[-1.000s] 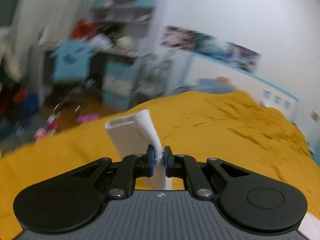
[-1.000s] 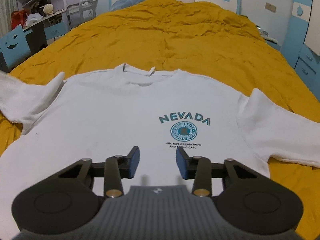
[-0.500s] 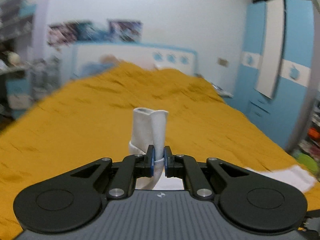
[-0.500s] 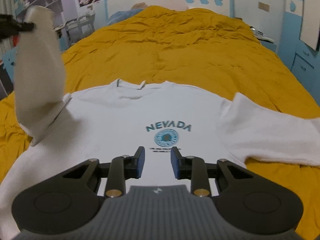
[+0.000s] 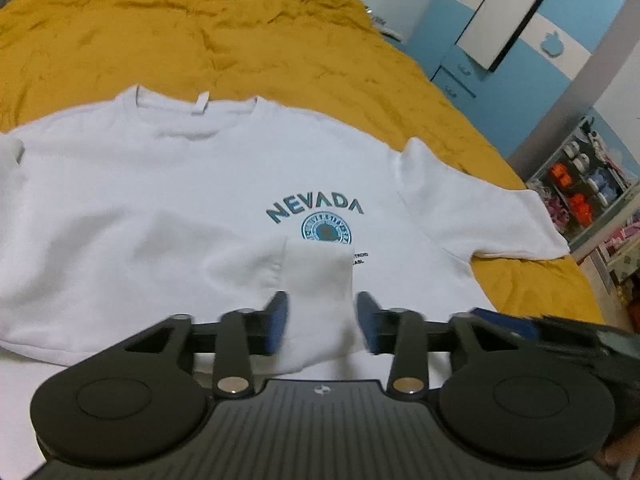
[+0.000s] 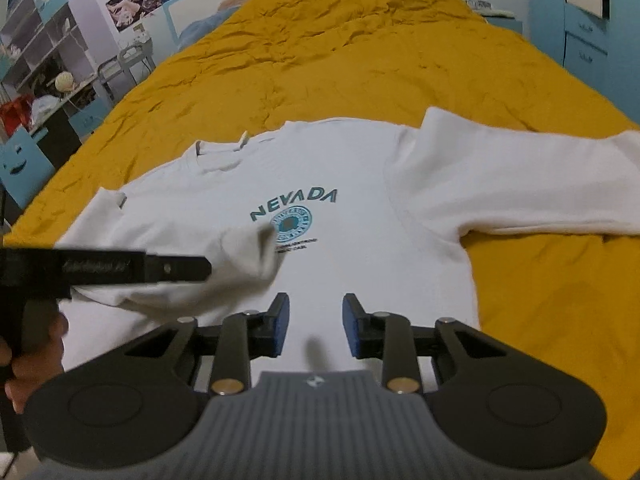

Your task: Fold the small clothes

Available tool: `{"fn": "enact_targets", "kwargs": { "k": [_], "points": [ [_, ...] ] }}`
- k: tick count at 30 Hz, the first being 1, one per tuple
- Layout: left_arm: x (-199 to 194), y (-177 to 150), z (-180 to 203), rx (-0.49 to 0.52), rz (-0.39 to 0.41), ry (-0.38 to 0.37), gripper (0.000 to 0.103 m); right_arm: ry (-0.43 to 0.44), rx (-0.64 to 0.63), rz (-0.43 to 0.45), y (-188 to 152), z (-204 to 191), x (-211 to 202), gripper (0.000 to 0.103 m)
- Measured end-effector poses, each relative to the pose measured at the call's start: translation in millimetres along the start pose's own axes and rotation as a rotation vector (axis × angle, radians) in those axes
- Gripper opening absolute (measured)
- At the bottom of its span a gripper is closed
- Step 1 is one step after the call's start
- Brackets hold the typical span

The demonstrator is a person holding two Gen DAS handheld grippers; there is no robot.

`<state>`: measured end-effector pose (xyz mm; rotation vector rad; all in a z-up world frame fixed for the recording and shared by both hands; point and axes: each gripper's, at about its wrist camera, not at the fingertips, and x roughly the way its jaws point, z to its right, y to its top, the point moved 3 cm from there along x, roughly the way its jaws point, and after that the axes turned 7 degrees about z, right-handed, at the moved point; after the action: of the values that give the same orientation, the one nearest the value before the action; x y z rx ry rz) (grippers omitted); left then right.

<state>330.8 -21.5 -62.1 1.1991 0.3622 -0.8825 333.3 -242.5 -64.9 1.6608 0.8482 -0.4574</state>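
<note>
Presently: left gripper [image 5: 322, 322], black with blue pads, jaws opening; the white sleeve cuff [image 5: 318, 280] lies between them, pads clear of the cloth, edges blurred. Right gripper [image 6: 312, 326], same make, jaws opening over bare cloth, nothing between them. White long-sleeved sweatshirt [image 6: 352, 248] with teal NEVADA print [image 6: 294, 204], spread flat on the crumpled mustard-yellow bedspread [image 6: 360, 60]; its left sleeve is folded across the chest, hiding part of the small lettering. Right sleeve [image 6: 520, 184] extended, cuff cut off. Blue-and-white wardrobe [image 5: 516, 28] far right.
</note>
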Motion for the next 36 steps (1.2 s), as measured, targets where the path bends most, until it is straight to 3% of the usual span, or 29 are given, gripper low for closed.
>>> {"fn": "enact_targets", "kwargs": {
  "k": [2, 4, 6, 9, 15, 19, 21, 22, 23, 25, 30, 35, 36],
  "points": [
    [-17, 2, -3, 0.006, 0.017, -0.037, 0.071, 0.027, 0.026, 0.000, 3, -1, 3, 0.041],
    [-36, 7, -10, 0.019, 0.038, -0.049, 0.071, 0.052, 0.054, -0.003, 7, -4, 7, 0.044],
    [-54, 3, -16, 0.048, 0.067, -0.010, 0.071, 0.067, 0.062, -0.010, 11, -10, 14, 0.050],
    [-100, 8, -42, 0.095, 0.119, 0.088, 0.071, 0.105, 0.127, -0.054, 13, -13, 32, 0.052],
    [-161, 17, -106, 0.214, 0.140, 0.379, 0.075, 0.102, 0.233, -0.159, 8, -19, 76, 0.052],
    [-143, -3, -135, 0.226, 0.062, 0.438, 0.076, 0.072, 0.210, -0.160, 10, -30, 97, 0.052],
    [-123, -17, -145, 0.193, 0.019, 0.434, 0.075, 0.050, 0.193, -0.159, 11, -34, 103, 0.036],
    [-110, -24, -147, 0.182, 0.010, 0.411, 0.075, 0.035, 0.173, -0.158, 12, -35, 103, 0.018],
    [-101, -30, -149, 0.173, 0.008, 0.386, 0.075, 0.023, 0.146, -0.162, 13, -38, 104, 0.010],
    [-80, -36, -154, 0.166, 0.006, 0.372, 0.075, 0.036, 0.125, -0.159, 17, -41, 101, 0.001],
    [-44, -33, -159, 0.141, 0.050, 0.395, 0.075, 0.063, 0.048, -0.090, 45, -54, 81, 0.000],
    [-34, -31, -173, 0.119, 0.086, 0.408, 0.074, 0.112, -0.053, -0.015, 94, -90, 67, 0.000],
    [-31, -31, -173, 0.111, 0.091, 0.407, 0.068, 0.123, -0.069, -0.001, 104, -98, 65, 0.000]
  ]
}}
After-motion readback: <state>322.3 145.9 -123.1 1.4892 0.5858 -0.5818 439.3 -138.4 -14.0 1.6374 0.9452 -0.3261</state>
